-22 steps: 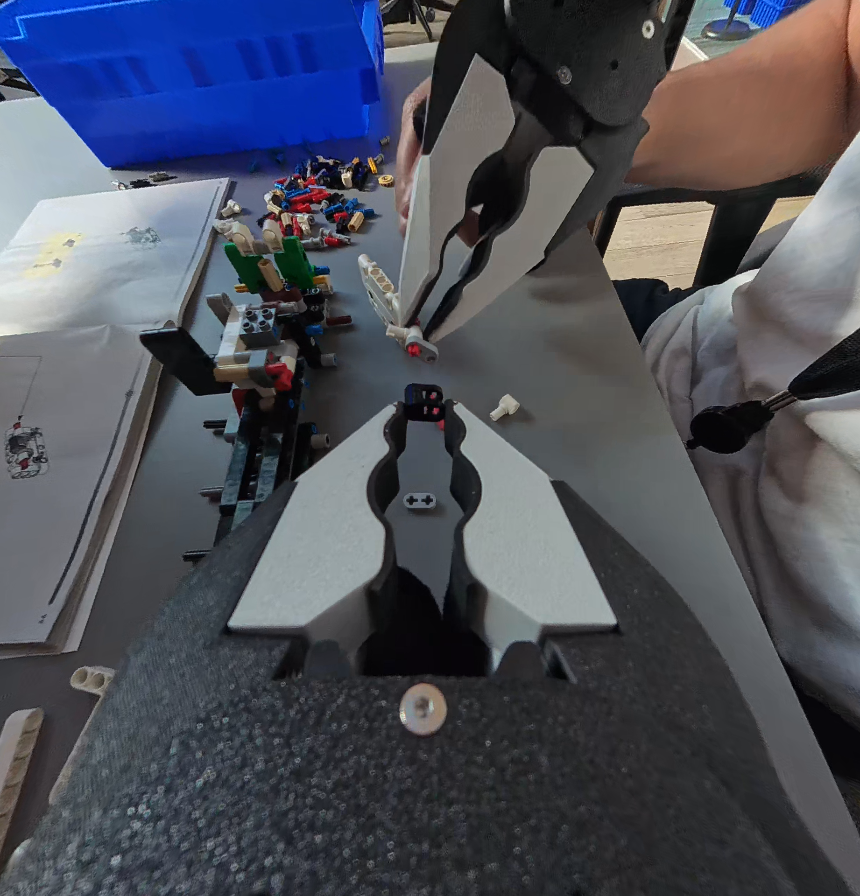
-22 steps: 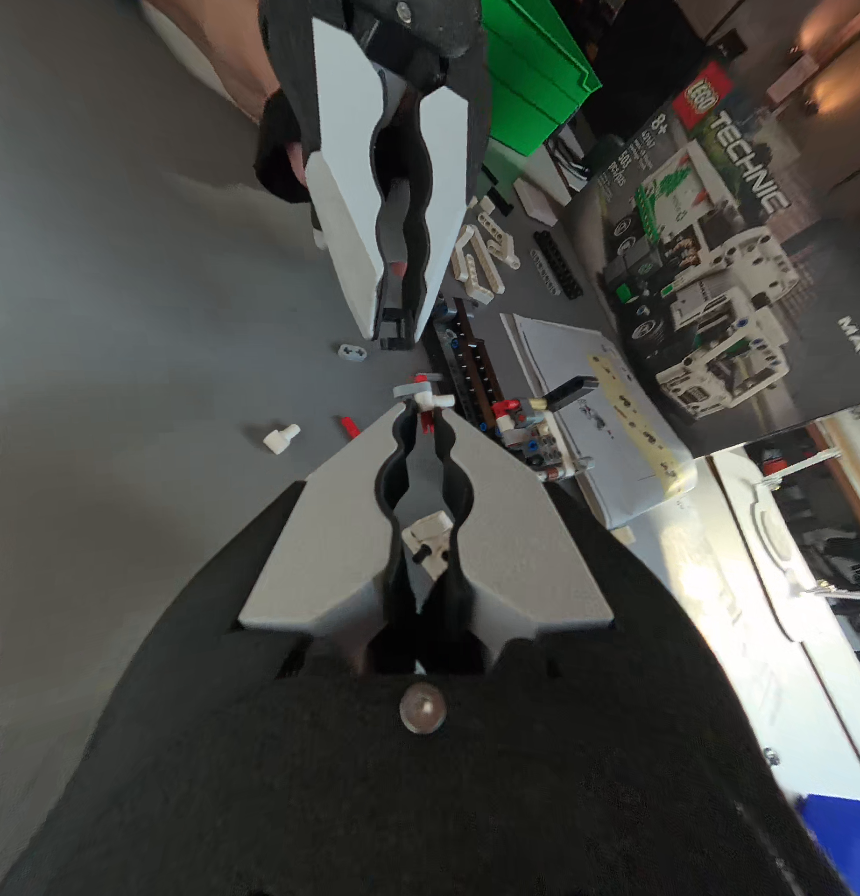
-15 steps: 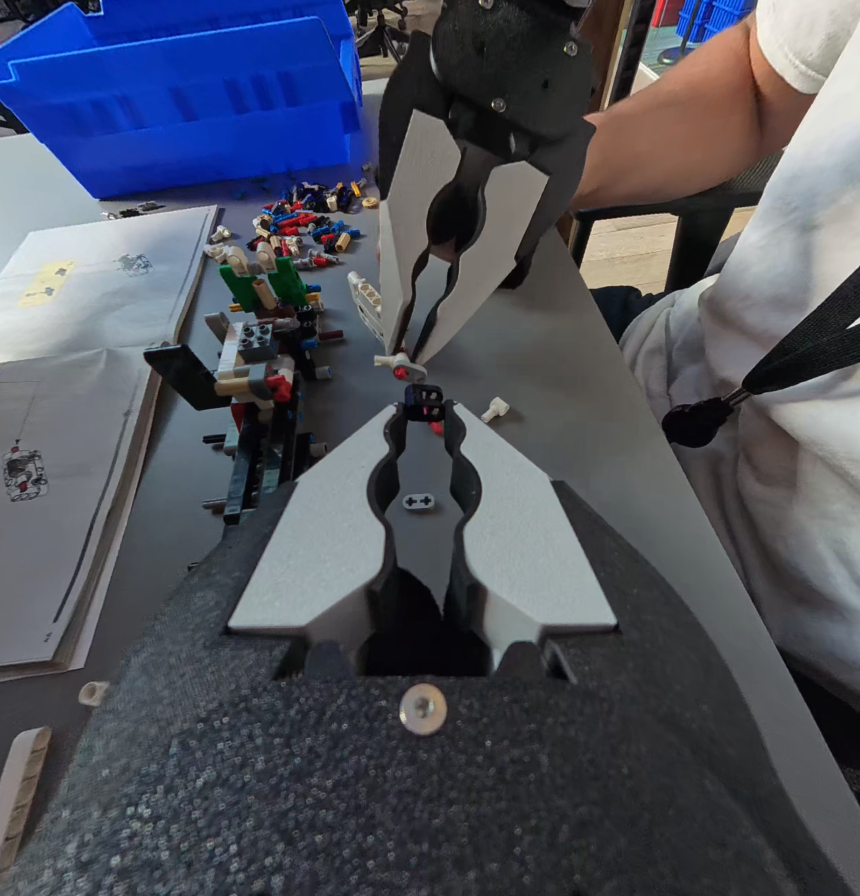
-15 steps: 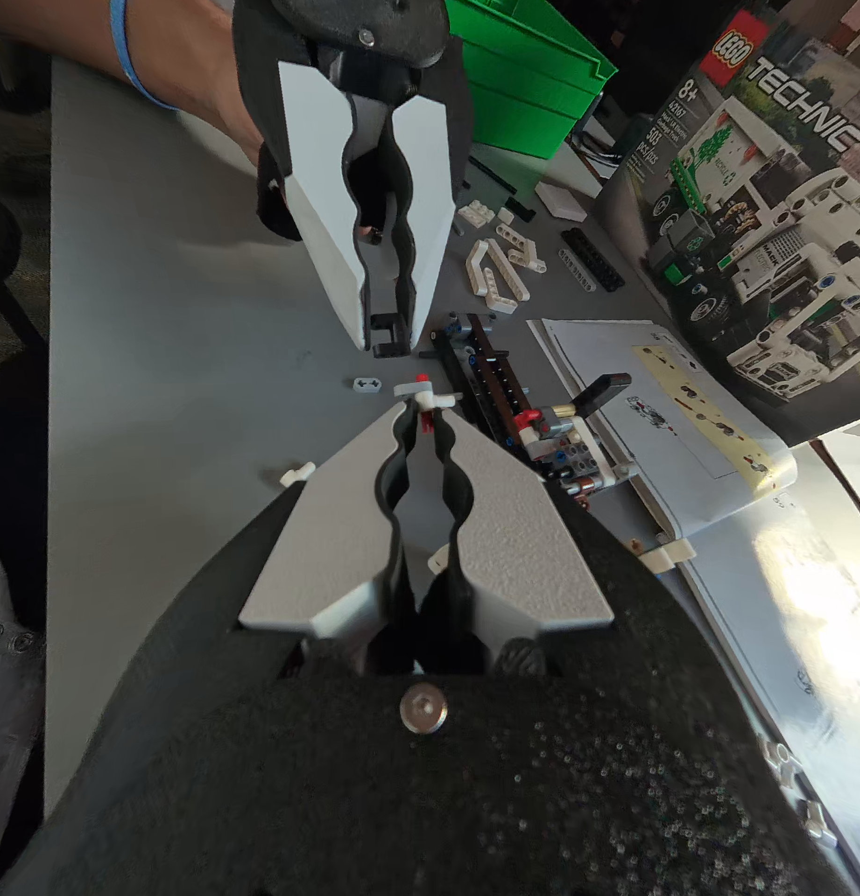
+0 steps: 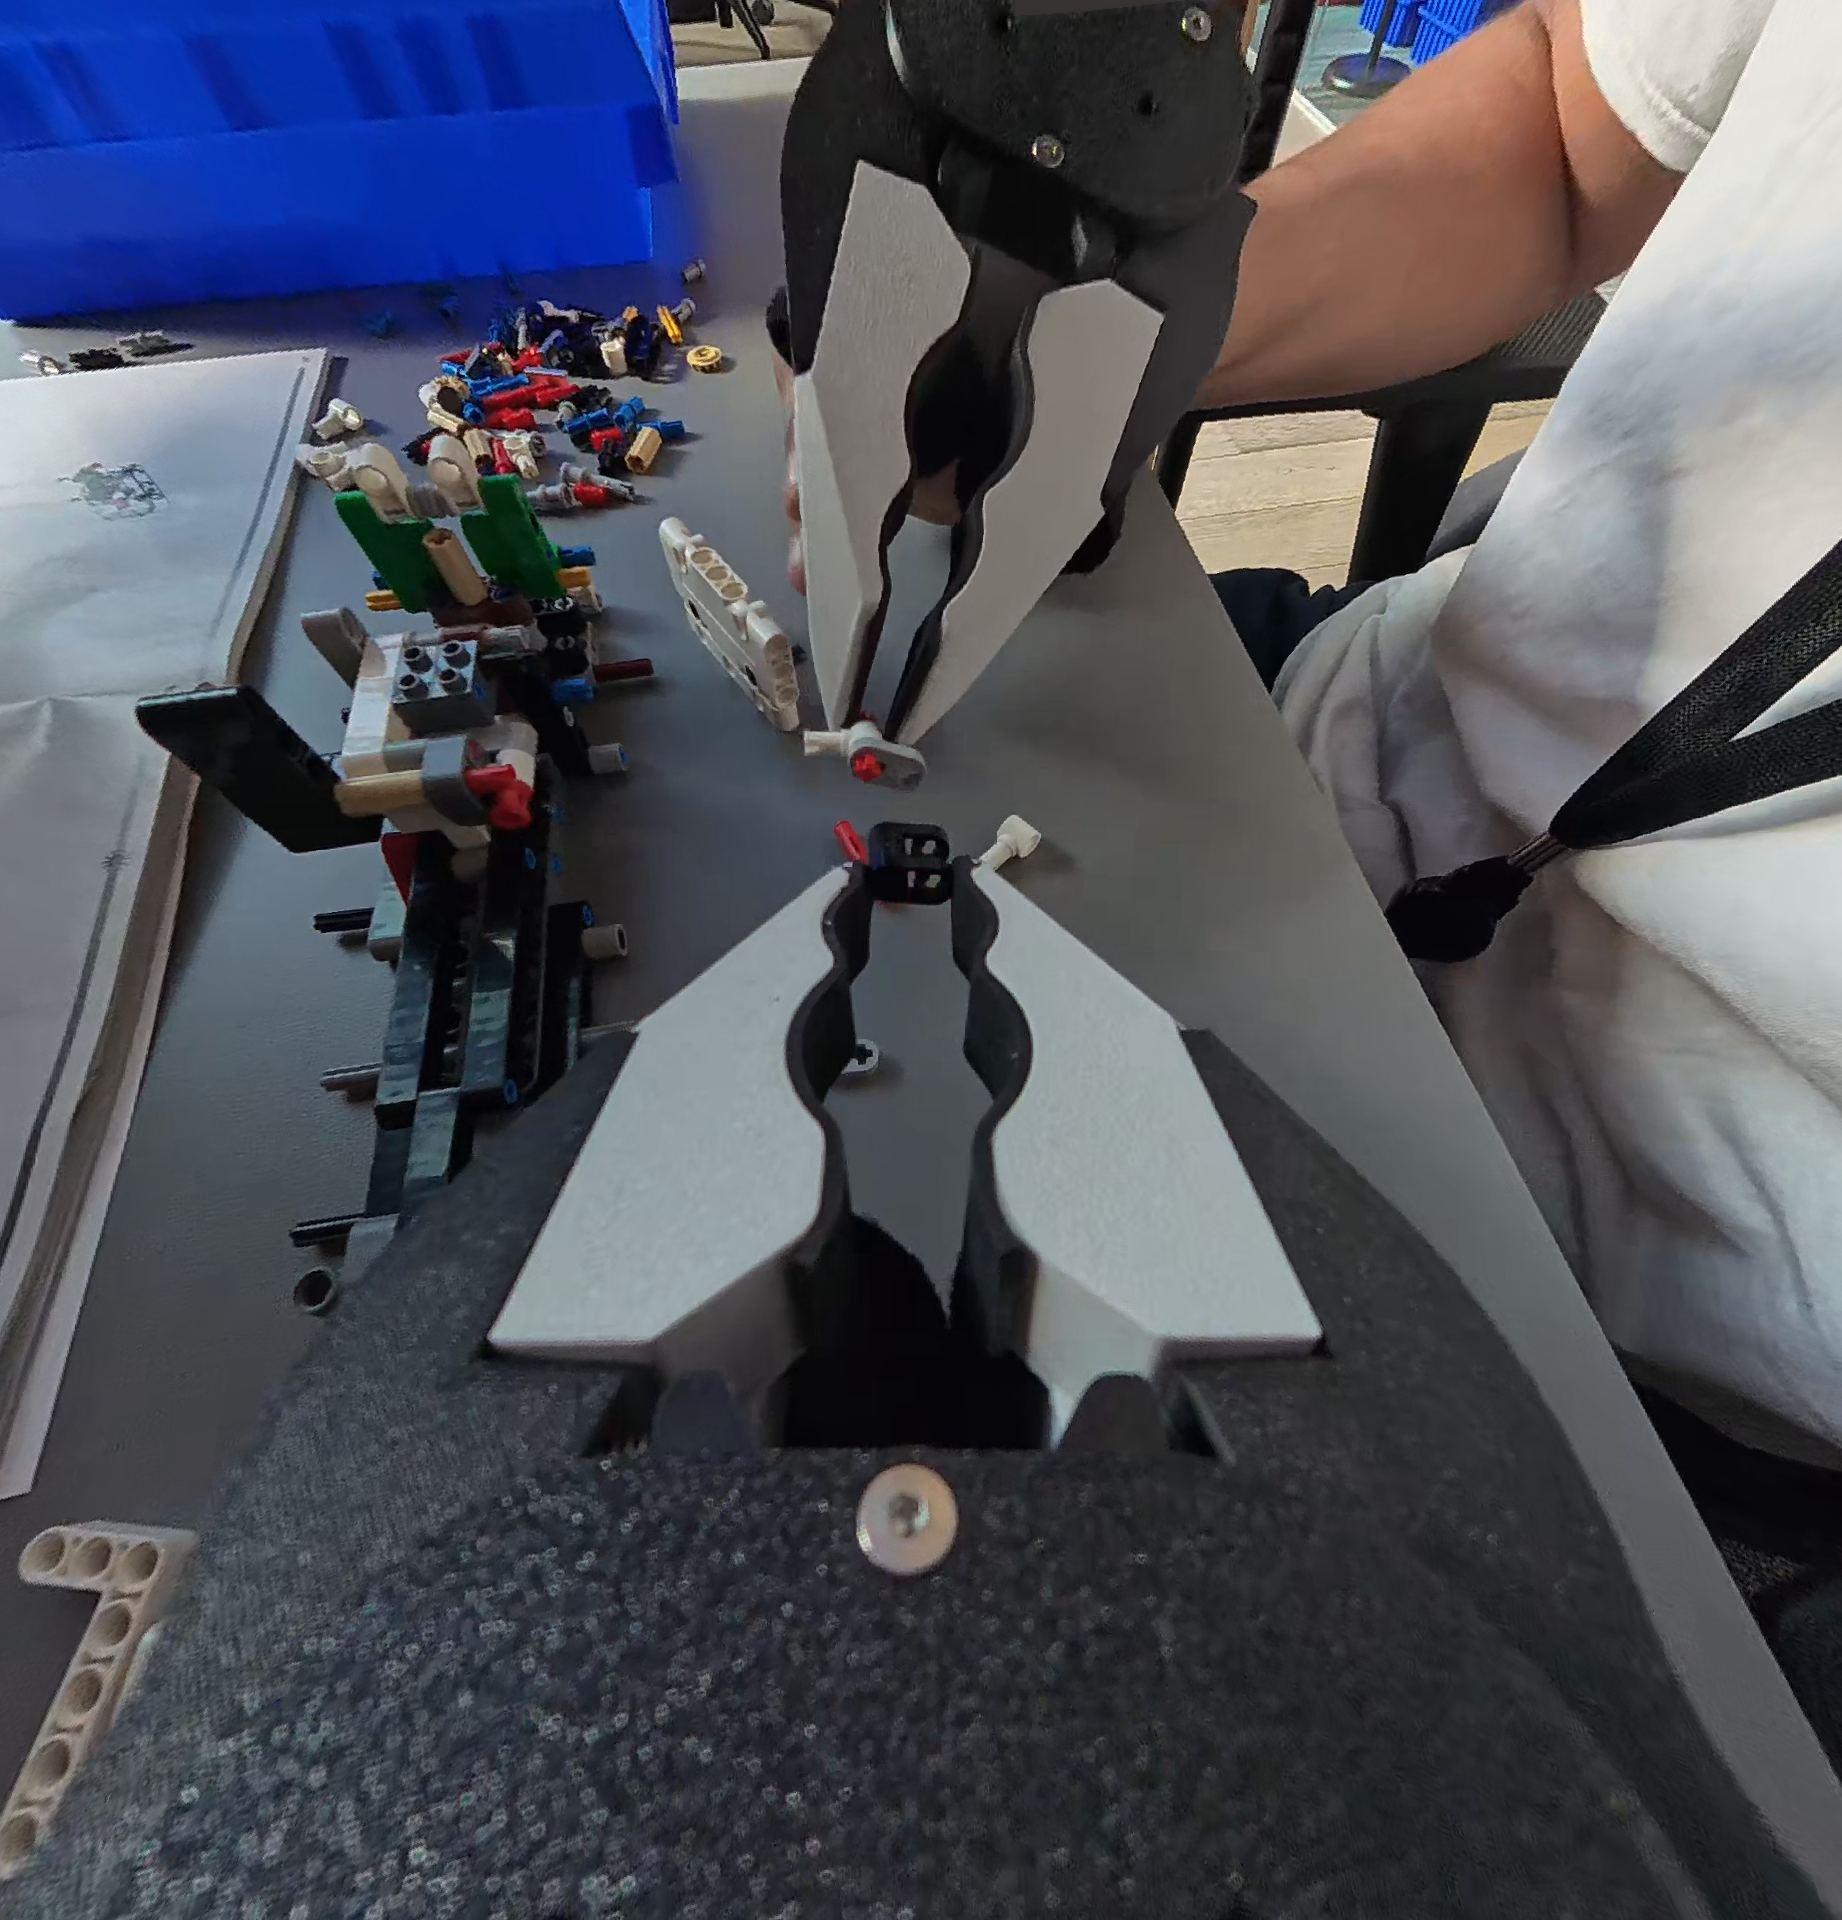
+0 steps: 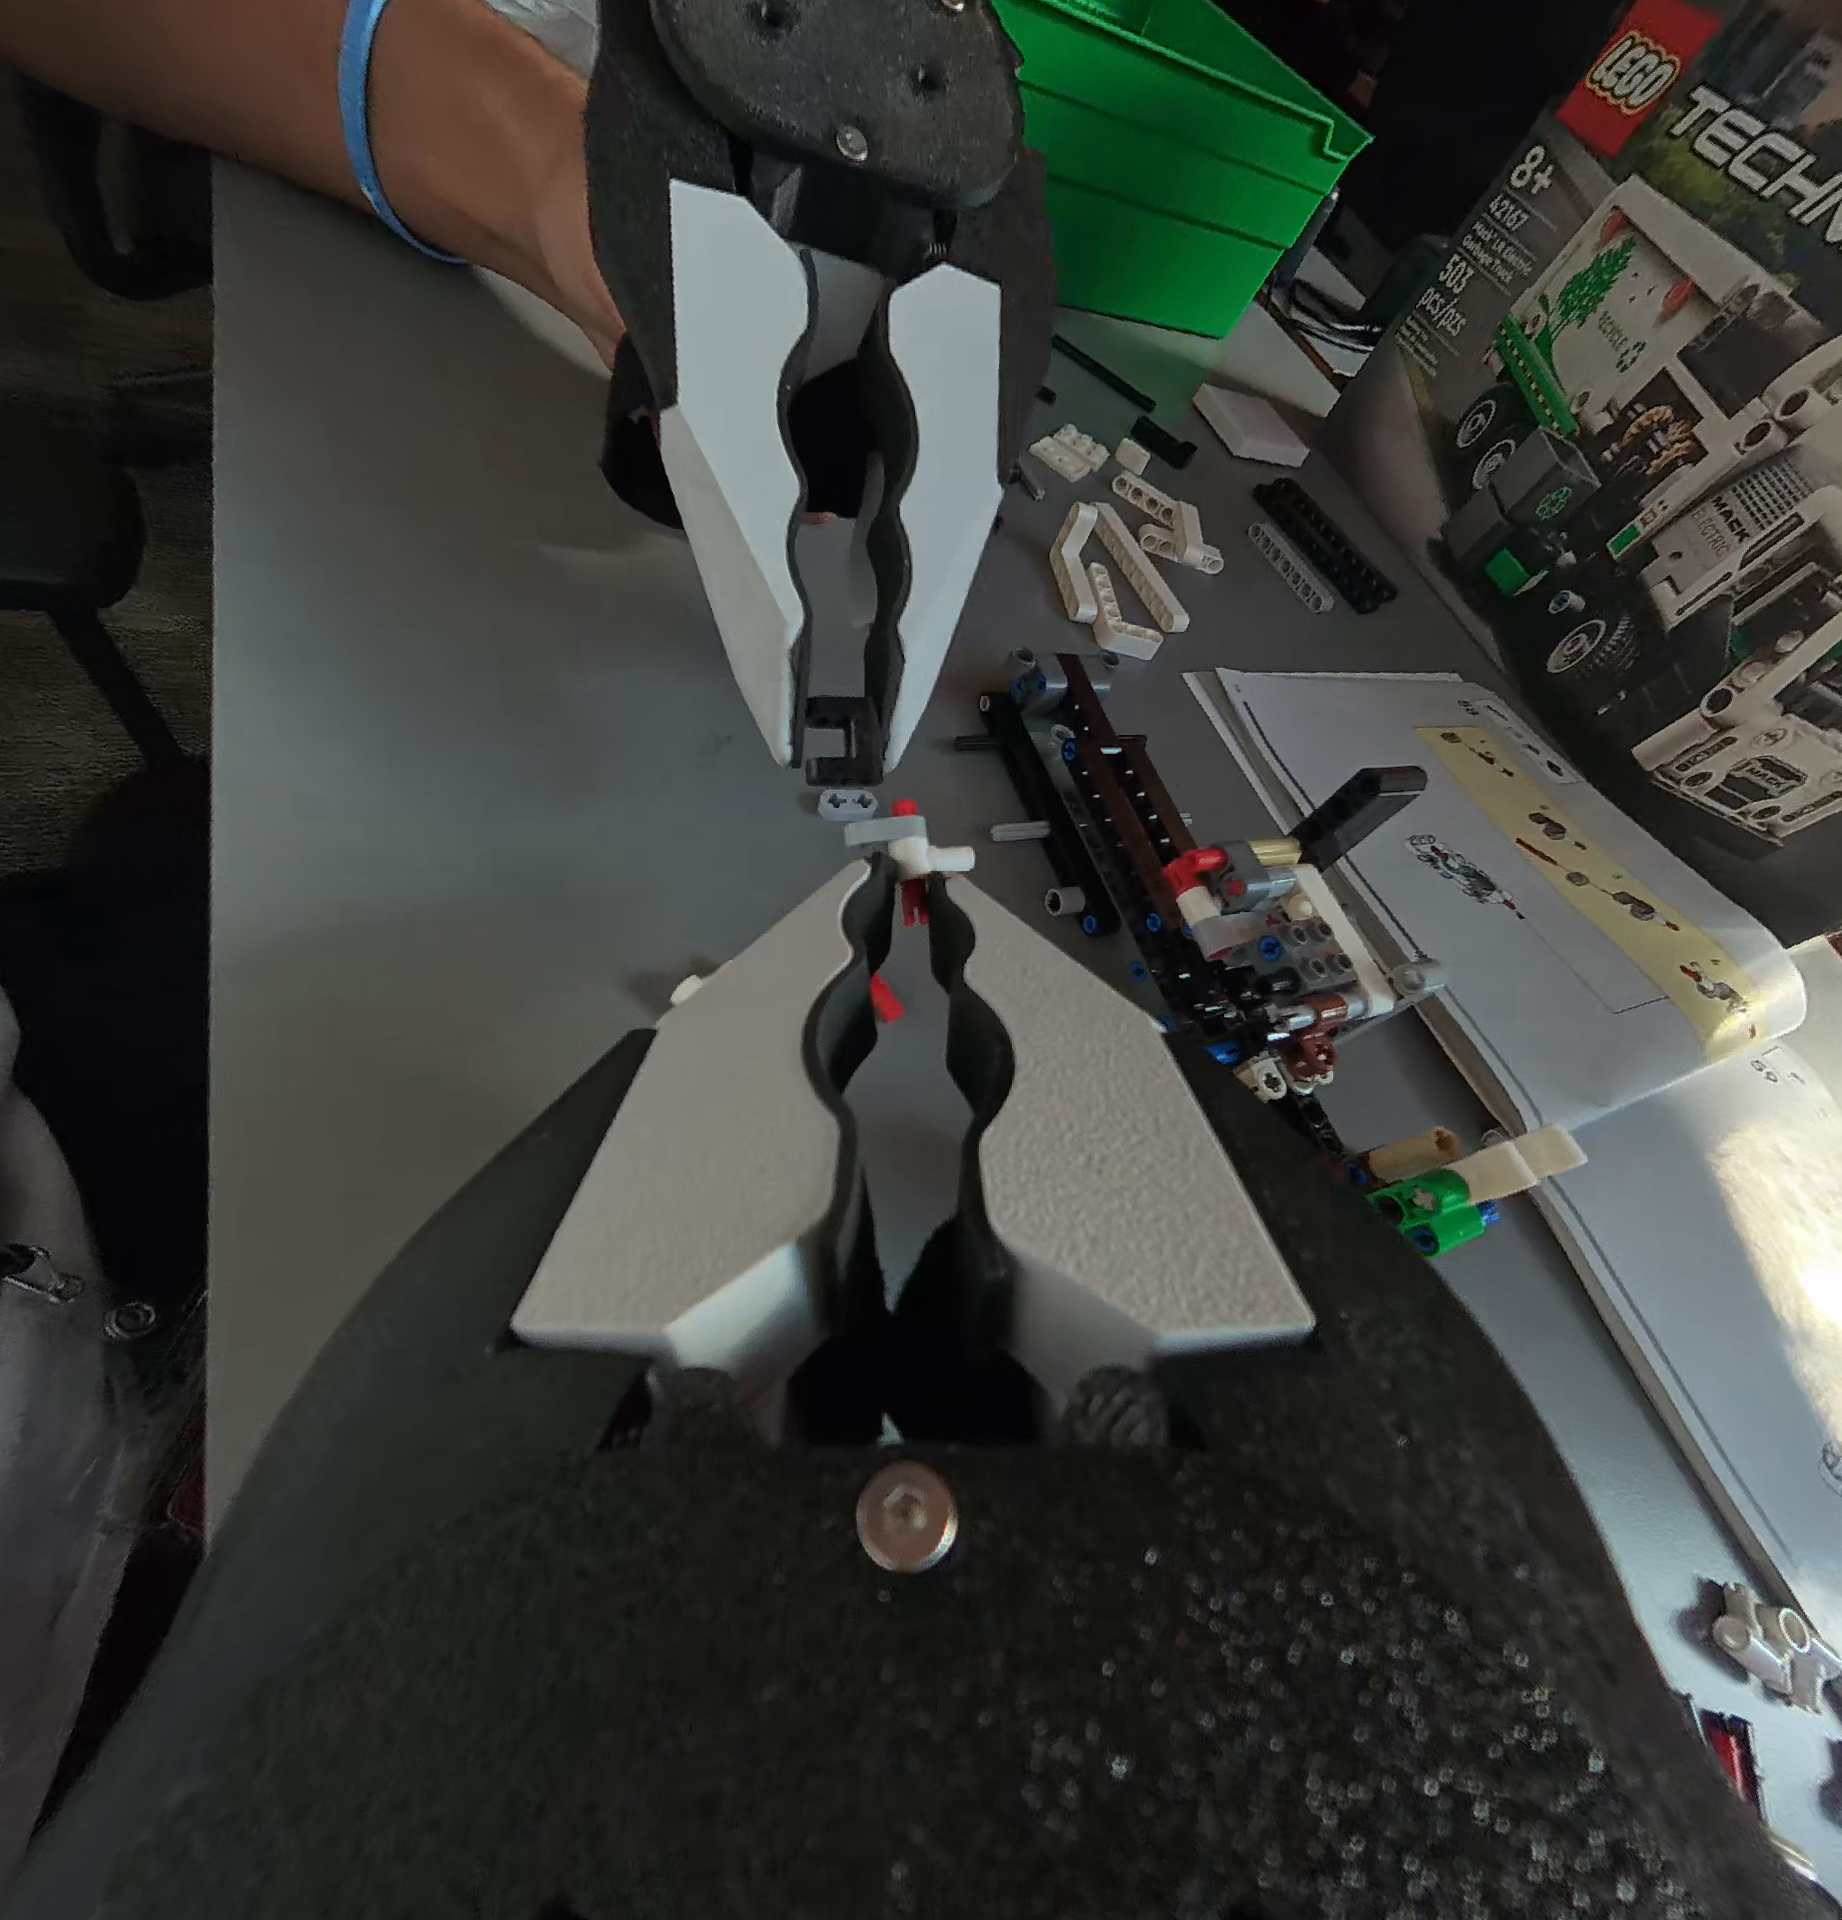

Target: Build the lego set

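Note:
In the left wrist view, my left gripper (image 5: pixel 909 885) is shut on a small black connector block (image 5: pixel 909 860), held just above the grey table (image 5: pixel 1104 727). My right gripper (image 5: pixel 875 727) comes down from the top, tip to tip with it. It is shut on a small assembly (image 5: pixel 875 756): a thin grey link with a red pin and a white connector. In the right wrist view, my right gripper (image 6: pixel 904 883) grips that assembly (image 6: pixel 901 840) by its red pin. The left gripper (image 6: pixel 839 753) holds the black block (image 6: pixel 842 740) just beyond it. A small gap separates the two pieces.
Loose on the table lie a red pin (image 5: pixel 846 840), a white pin (image 5: pixel 1012 840) and a small grey link (image 6: pixel 847 801). A half-built black chassis (image 5: pixel 460 935) lies beside an open booklet (image 5: pixel 96 623). Also here: a parts pile (image 5: pixel 553 384), a blue bin (image 5: pixel 304 156), a green bin (image 6: pixel 1156 177) and a box (image 6: pixel 1675 468). The table edge is by the person's white shirt. Only a small space, under 4 cm, lies between the two pairs of fingers.
Both grippers keep hold of their pieces. The right gripper's tip shifted slightly toward the black block and back. The two tips stay close, facing each other.

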{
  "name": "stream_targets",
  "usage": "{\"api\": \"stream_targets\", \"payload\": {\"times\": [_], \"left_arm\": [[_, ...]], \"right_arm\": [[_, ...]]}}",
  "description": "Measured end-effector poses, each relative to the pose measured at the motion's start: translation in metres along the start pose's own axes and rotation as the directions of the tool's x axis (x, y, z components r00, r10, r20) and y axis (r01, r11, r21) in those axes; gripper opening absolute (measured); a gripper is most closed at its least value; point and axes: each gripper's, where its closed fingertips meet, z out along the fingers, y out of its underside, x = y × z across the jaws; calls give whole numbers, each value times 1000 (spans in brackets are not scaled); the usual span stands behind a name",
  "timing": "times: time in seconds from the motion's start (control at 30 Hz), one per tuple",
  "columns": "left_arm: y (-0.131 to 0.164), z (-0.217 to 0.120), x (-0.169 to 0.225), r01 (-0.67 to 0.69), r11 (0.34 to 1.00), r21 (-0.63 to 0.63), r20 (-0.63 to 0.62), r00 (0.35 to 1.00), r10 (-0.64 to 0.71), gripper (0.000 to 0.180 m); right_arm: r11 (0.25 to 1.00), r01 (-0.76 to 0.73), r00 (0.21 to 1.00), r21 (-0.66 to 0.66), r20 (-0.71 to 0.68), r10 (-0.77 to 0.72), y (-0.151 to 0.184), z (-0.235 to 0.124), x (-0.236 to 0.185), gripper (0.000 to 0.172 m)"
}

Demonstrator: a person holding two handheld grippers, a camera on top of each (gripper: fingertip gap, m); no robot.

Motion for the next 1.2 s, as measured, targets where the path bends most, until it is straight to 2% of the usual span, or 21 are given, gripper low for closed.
{"api": "stream_targets", "payload": {"times": [0.03, 0.33, 0.77, 1.07, 1.2], "left_arm": [[0, 0, 0, -3, 1000, -2, 1, 1000, 3, 13], [-1, 1, -1, -51, 999, 0, 39, 998, 51, 13], [-2, -4, -11, 22, 999, 26, 46, 999, -23, 13], [-3, -5, -13, 39, 999, 37, 46, 998, -41, 13], [-2, -4, -12, 26, 999, 26, 53, 998, -27, 13]], "right_arm": [[1000, 15, 1000, 3, 15, -15, -1, 0, -4, 5], [1000, 28, 999, 8, 16, -28, -1, 1, -5, 5], [1000, 23, 1000, -9, 12, -23, 2, 4, -1, 6], [997, 52, 999, -57, 7, -52, 8, 10, -1, 6], [999, 30, 999, -29, 24, -29, 4, 8, -2, 5]]}}
